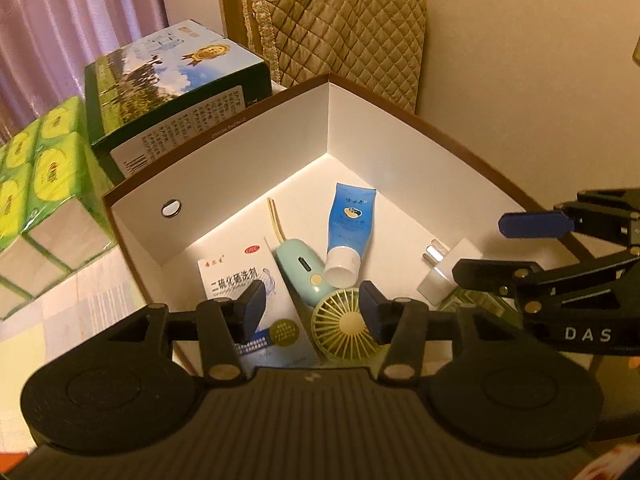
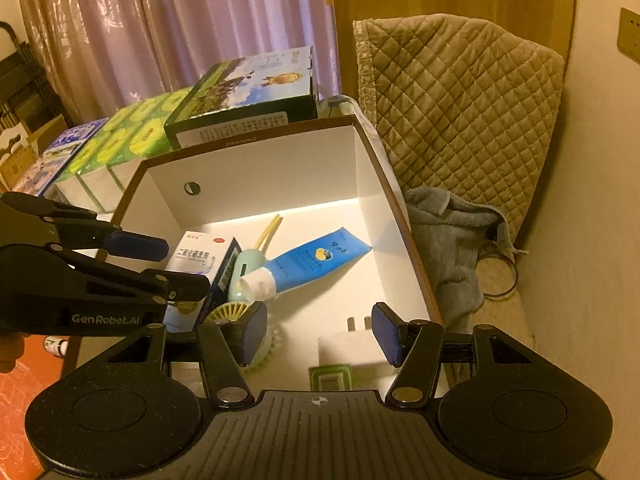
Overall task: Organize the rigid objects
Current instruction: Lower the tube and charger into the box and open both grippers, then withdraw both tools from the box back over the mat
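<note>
At far left stand green tissue packs (image 1: pixel 36 184) and a printed carton (image 1: pixel 176 88), both outside the open box (image 1: pixel 280 120) and just beside its left wall. Whether they are part of the job I cannot tell.

Inside the box, from the left: a white medicine box (image 1: pixel 244 280) propped at a tilt; a pale teal fan handle (image 1: pixel 300 268) with a yellowish loop cord (image 1: pixel 276 220) trailing toward the back wall, its round green fan head (image 1: pixel 344 320) at the near side; a blue tube (image 1: pixel 352 224) lying flat with its white cap (image 1: pixel 340 266) touching the handle; then a white plug adapter (image 1: pixel 444 276), prongs pointing away, near the right wall. A small green-rimmed item (image 2: pixel 330 376) lies at the near edge, mostly hidden.

The left claw (image 1: pixel 310 308) hangs over the fan head, its blue pads apart and holding nothing. The right claw (image 2: pixel 320 336) hovers above the adapter, likewise spread and empty.

I judge the task well along: five or six hard items already sit in the box, loosely heaped rather than lined up. What remains, if anything, lies outside these views; a small bottle-like thing (image 2: pixel 56 346) shows low beyond the bench edge, too small to identify.

The goods look rigid, light and easy to pinch.
</note>
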